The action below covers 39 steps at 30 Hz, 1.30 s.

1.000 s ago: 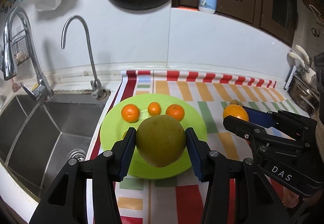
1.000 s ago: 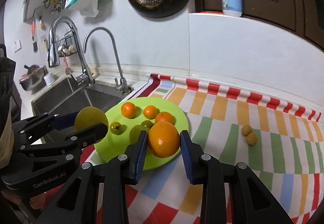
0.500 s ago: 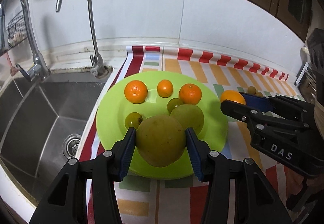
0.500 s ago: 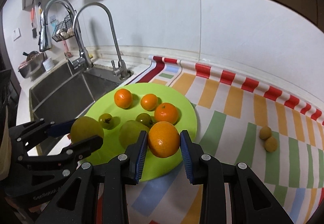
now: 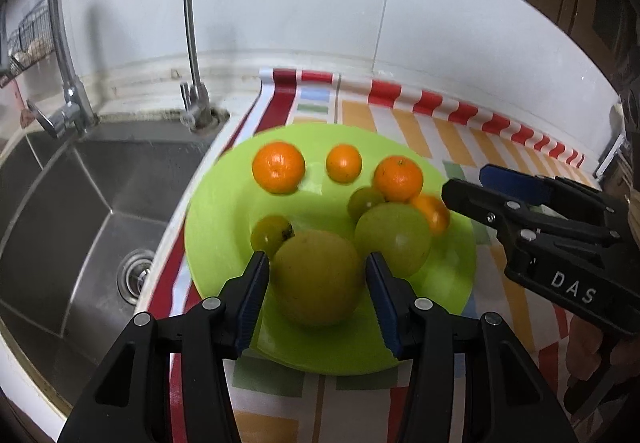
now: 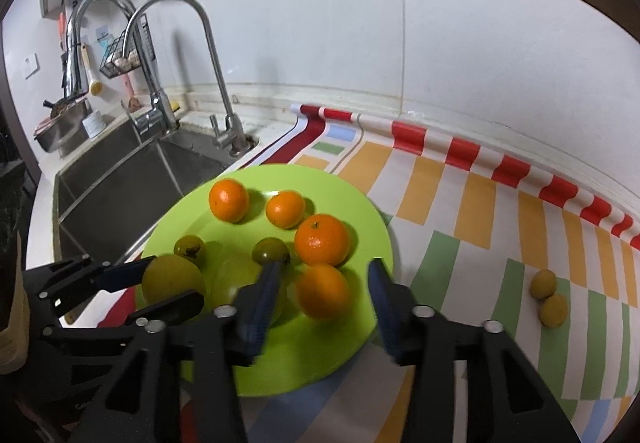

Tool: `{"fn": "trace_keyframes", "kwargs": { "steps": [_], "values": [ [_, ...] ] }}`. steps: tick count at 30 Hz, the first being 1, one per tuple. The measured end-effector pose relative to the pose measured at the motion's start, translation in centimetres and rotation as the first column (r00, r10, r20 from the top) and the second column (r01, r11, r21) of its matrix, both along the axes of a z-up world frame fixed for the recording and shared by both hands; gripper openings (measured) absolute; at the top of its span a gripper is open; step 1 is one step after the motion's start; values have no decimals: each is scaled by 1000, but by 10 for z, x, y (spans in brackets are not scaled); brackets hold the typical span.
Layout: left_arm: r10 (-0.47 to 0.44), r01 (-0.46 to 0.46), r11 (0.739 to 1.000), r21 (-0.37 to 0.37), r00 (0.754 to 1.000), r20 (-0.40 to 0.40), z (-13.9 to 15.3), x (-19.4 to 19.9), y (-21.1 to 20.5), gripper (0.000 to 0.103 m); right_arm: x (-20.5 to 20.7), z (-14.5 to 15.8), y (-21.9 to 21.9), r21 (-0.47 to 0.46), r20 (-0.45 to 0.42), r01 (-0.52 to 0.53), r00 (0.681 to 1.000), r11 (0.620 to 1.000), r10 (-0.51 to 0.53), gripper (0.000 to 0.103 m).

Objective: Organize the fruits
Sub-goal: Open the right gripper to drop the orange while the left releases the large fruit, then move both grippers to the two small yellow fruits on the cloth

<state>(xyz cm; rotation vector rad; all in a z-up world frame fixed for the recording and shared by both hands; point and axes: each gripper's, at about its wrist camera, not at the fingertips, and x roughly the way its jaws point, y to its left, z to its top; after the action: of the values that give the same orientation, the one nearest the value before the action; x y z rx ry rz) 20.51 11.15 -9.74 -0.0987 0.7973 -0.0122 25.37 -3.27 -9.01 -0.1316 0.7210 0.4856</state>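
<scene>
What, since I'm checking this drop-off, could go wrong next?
1. The orange looks blurred between the right gripper's open jaws, so it may be rolling toward the plate rim.
2. The left gripper holds the large yellow-green fruit over a crowded spot. Setting it down could knock the small green fruit toward the sink.

L gripper [image 5: 316, 275] jaws clamped; R gripper [image 6: 324, 293] jaws spread apart.

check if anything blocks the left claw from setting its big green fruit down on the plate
The left claw grips the big yellow-green fruit over the green plate. The near part of the plate beneath looks bare; a large green fruit and a small green one crowd either side.
</scene>
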Motion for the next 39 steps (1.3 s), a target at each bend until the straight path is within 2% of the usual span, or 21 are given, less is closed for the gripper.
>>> {"fn": "trace_keyframes", "kwargs": {
  "steps": [5,12,15,28,39],
  "values": [
    [3,-6,999,35,998,69,19,-10,-2,54,-9,8,-4,3,26,17,1000,1000,-17,48],
    [-12,5,998,58,992,123,38,-24,-7,59,-30,22,-16,12,56,48,997,999,-49,48],
    [-29,20,998,67,989,146,46,-31,-13,62,-40,28,-22,15,70,67,995,998,-68,54],
    [-98,81,993,84,972,213,68,-50,-48,72,-76,51,-62,28,132,160,978,987,-163,54],
    [-175,153,983,104,953,248,78,-46,-95,73,-88,59,-113,41,154,245,956,969,-248,54]
  ]
}}
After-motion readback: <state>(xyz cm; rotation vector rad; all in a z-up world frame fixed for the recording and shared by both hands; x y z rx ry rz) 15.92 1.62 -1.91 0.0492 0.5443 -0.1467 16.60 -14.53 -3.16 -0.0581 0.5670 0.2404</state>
